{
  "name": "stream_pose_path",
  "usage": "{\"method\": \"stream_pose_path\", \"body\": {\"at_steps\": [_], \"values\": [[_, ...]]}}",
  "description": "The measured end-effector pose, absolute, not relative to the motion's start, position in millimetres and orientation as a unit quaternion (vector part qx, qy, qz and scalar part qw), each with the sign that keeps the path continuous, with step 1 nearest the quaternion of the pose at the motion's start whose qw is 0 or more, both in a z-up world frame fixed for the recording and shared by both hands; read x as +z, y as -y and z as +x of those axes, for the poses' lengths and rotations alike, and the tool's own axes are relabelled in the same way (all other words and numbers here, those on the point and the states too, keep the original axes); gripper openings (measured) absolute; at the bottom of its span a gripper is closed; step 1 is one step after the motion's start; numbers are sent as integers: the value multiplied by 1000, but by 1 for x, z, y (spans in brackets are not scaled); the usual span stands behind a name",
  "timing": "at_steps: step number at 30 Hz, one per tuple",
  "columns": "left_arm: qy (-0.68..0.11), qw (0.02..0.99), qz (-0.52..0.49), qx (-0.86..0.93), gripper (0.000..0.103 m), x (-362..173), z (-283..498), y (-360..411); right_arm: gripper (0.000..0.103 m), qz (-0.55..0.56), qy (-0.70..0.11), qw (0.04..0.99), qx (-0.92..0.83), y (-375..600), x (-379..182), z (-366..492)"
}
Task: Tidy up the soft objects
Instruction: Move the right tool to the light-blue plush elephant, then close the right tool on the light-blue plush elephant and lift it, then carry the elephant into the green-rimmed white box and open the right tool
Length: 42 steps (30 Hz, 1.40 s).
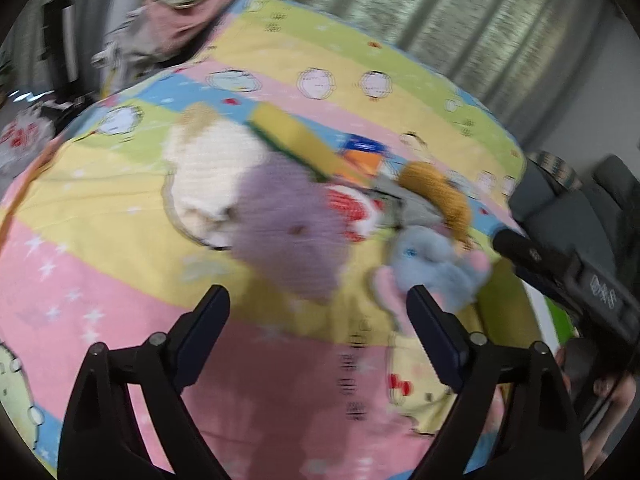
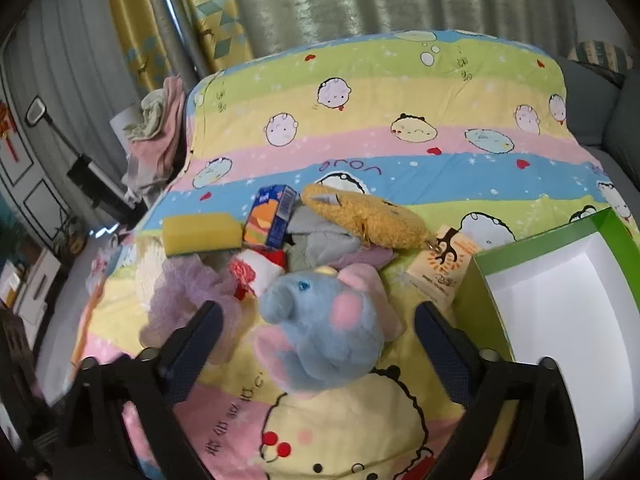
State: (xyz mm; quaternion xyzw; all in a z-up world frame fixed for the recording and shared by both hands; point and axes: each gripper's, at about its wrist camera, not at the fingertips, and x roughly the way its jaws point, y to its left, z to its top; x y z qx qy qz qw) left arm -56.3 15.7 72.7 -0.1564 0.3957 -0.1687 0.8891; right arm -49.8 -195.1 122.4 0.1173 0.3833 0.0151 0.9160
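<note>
So there's a heap of soft stuff piled mid-bed on a striped cartoon bedsheet point(image 2: 400, 92). Going left to right in the right wrist view: a bundle of pink and grey clothes point(image 2: 158, 136) off the bed's left edge, then a yellow sponge point(image 2: 202, 234), a lilac mesh bath pouf point(image 2: 188, 300) with something cream and fluffy behind it, a small blue and orange carton point(image 2: 272, 216) propped on end, a red and white knitted thing point(image 2: 258, 272), a grey cloth point(image 2: 324, 240) tucked under a mustard plush point(image 2: 364, 216), and a blue elephant plush point(image 2: 328, 332) with pink ears at the front of the heap. Right of that lies a flat tan packet point(image 2: 444, 268), touching a green box point(image 2: 560, 300) with a white inside, nothing in it that I can see.

The box is cut off at the right edge, so I can't see its full shape. The left wrist view is badly smeared; the pouf point(image 1: 288, 232) and elephant point(image 1: 432, 264) are just colour blobs there, and the cream thing point(image 1: 208, 176) I can't identify.

Left gripper point(image 1: 318, 308) is spread wide over the sheet, nothing between its fingers, the pouf just beyond the tips. Right gripper point(image 2: 318, 324) is also spread wide, with the elephant sitting in the gap between its fingers, but the pads aren't pressing on it.
</note>
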Motion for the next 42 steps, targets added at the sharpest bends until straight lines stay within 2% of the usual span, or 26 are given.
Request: {"method": "stream_pose_path", "body": {"at_steps": [1,3,6,14,18,21,22,25,28,35,42], "values": [[-394,888,-157,-180,86,73,-56,-10,86,125,-382,915,16,199,126,-50],[-397,879,-161,-207,81,71,-52,6,71,135,-387,912,21,203,132,-45],[-420,854,-176,-251,72,62,-44,27,61,154,-415,896,43,209,127,-36],[-457,816,-207,-288,70,36,-29,61,60,163,-451,876,40,217,104,-24],[-474,798,-226,-295,66,29,-23,68,60,171,-475,862,50,219,89,-14],[-474,794,-235,-300,60,27,-19,69,60,177,-484,855,59,221,82,-7],[-472,790,-241,-308,53,26,-17,70,60,180,-489,852,62,222,77,-4],[-466,792,-239,-314,46,29,-21,72,58,184,-496,847,59,224,67,-2],[-436,819,-216,-305,43,44,-29,74,49,178,-490,851,61,223,67,-4],[-385,841,-176,-337,43,87,-66,77,49,192,-430,880,62,223,101,-43],[-349,840,-141,-390,43,124,-83,118,49,210,-367,906,28,246,143,-93]]}}
